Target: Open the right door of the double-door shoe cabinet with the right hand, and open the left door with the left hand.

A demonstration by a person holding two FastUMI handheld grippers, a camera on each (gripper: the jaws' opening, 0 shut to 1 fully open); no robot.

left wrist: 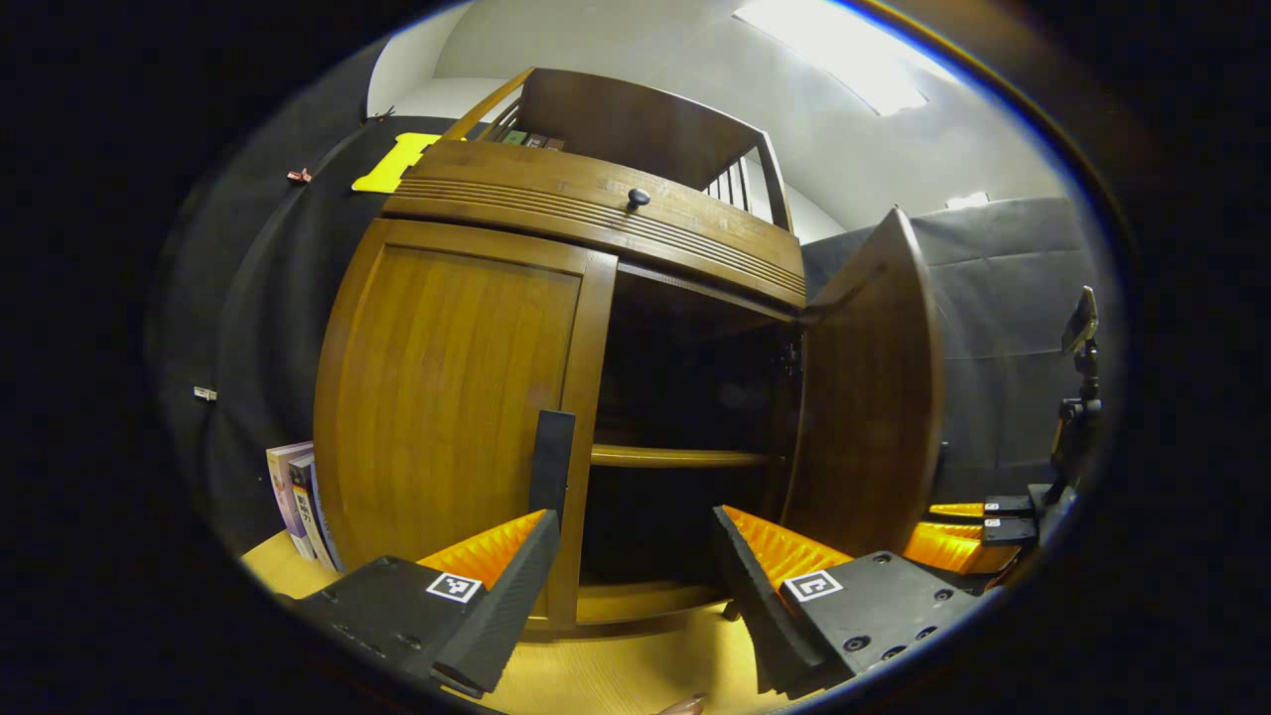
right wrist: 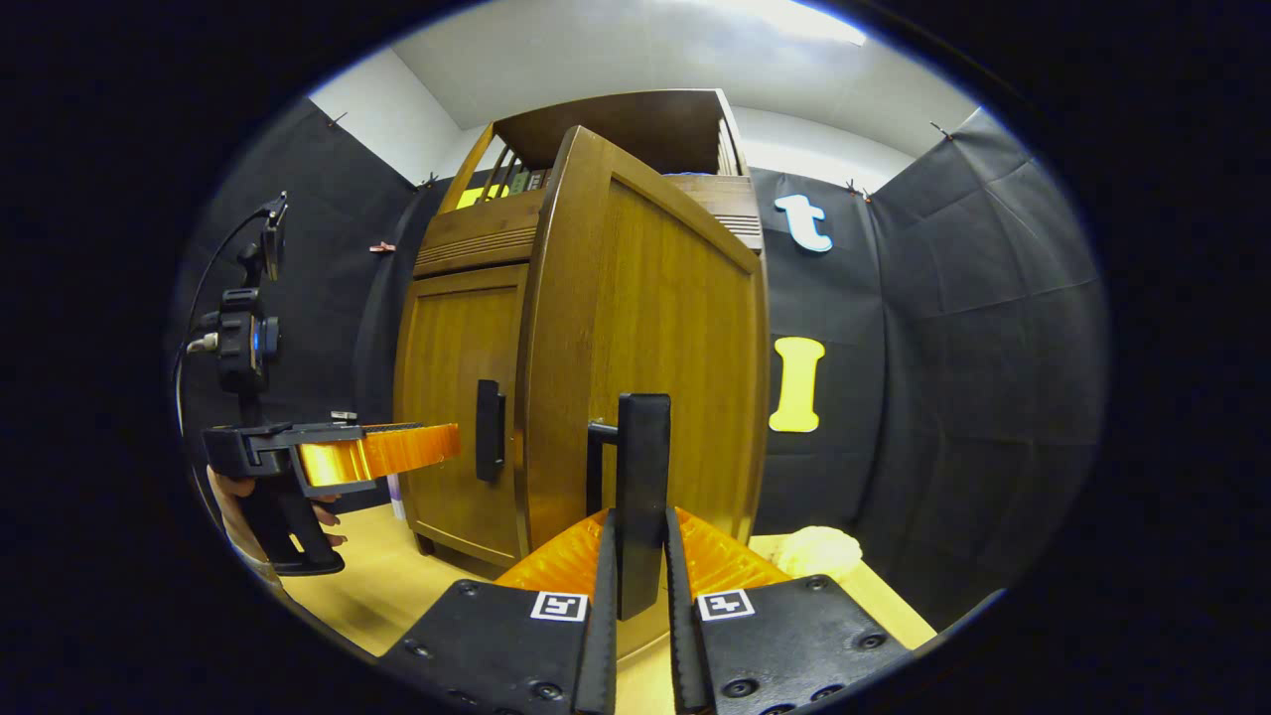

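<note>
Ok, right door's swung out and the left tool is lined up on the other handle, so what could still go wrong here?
1. The left tool is open, with the closed left wooden door's black bar handle near one finger, not between both; closing now could miss it.
2. The right tool is clamped on the open right wooden door's black handle; pulling off-arc might strain the hinge.
3. Opening the left door could sweep into the upright books beside the cabinet.
</note>
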